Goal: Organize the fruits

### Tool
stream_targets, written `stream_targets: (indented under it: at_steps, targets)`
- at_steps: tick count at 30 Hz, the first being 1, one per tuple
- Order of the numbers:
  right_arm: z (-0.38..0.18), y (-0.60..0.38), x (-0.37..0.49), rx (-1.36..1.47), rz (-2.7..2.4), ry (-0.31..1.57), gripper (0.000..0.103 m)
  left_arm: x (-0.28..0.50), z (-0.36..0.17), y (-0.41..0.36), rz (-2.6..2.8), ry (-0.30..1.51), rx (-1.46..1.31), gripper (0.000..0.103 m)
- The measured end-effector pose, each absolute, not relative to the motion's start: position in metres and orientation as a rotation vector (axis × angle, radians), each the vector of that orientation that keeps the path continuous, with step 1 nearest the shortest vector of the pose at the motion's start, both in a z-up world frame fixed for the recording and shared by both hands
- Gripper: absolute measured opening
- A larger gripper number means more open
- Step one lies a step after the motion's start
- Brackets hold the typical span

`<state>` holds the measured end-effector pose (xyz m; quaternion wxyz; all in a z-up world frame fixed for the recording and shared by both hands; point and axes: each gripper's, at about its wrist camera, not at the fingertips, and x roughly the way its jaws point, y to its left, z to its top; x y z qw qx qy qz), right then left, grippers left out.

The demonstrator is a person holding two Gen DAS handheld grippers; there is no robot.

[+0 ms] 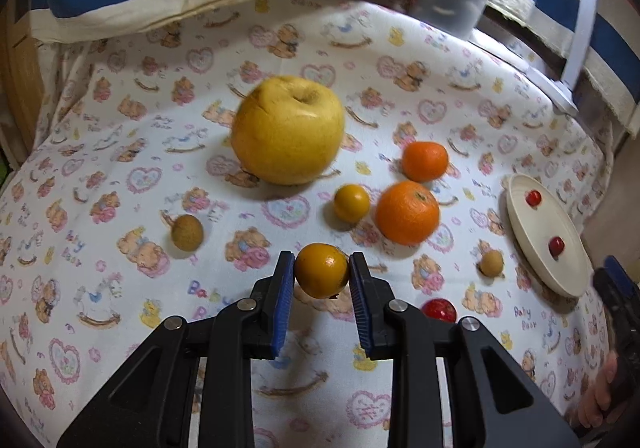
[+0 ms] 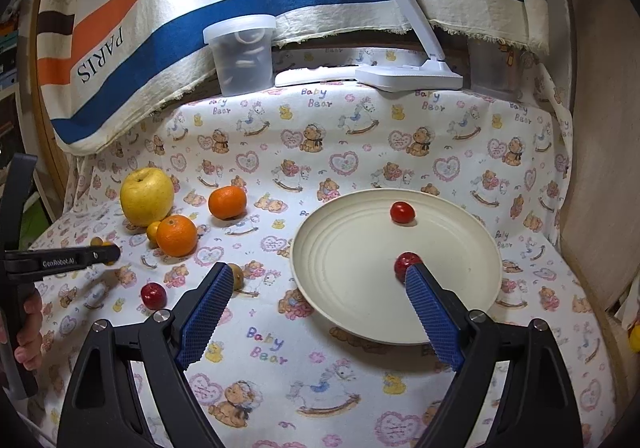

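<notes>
A: What sits far left on the bear cloth (image 2: 320, 360)?

B: A big yellow apple (image 1: 287, 129). Near it on the left lies a small brown fruit (image 1: 187, 232).

A: And the left gripper (image 1: 322, 276)?

B: It squeezes a small orange kumquat (image 1: 322, 270) between its blue pads (image 1: 283, 298). The fruit is lifted off the cloth.

A: What comes next, going right?

B: Another small kumquat (image 1: 351, 203), then two oranges (image 1: 407, 212), one near and one far (image 1: 424, 161). A red cherry tomato (image 2: 153, 296) lies on the cloth near the gripper, with a second brown fruit (image 1: 491, 263) further right.

A: And far right?

B: A cream plate (image 2: 348, 288) with two red tomatoes, one far (image 2: 402, 212) and one near (image 2: 406, 261). The right gripper (image 2: 318, 280) hangs wide apart above the plate's near edge, holding nothing.
</notes>
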<state>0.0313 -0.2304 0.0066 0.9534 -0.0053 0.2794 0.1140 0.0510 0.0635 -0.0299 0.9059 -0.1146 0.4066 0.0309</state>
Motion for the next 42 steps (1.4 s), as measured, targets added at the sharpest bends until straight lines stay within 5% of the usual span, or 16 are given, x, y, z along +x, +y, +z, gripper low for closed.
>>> stream_targets:
  at_steps: [3, 6, 9, 29, 33, 42]
  targets:
    - [0.012, -0.237, 0.034, 0.052, 0.24, 0.586, 0.086, 0.049, -0.027, 0.067, 0.066, 0.822, -0.244, 0.027]
    - [0.012, -0.228, 0.04, 0.073, 0.296, 0.651, 0.07, 0.047, -0.023, 0.067, 0.067, 0.8, -0.242, 0.027]
    - [0.012, -0.212, 0.042, 0.059, 0.346, 0.686, 0.065, 0.047, -0.023, 0.067, 0.072, 0.799, -0.232, 0.027]
    - [-0.015, -0.133, 0.081, -0.089, 0.351, 0.831, 0.054, 0.044, -0.021, 0.068, 0.09, 0.787, -0.233, 0.027]
    - [-0.026, -0.132, 0.092, -0.057, 0.353, 0.885, 0.042, 0.044, -0.02, 0.069, 0.118, 0.774, -0.221, 0.027]
    - [-0.041, -0.129, 0.102, -0.055, 0.329, 0.928, 0.035, 0.044, -0.02, 0.069, 0.117, 0.775, -0.222, 0.027]
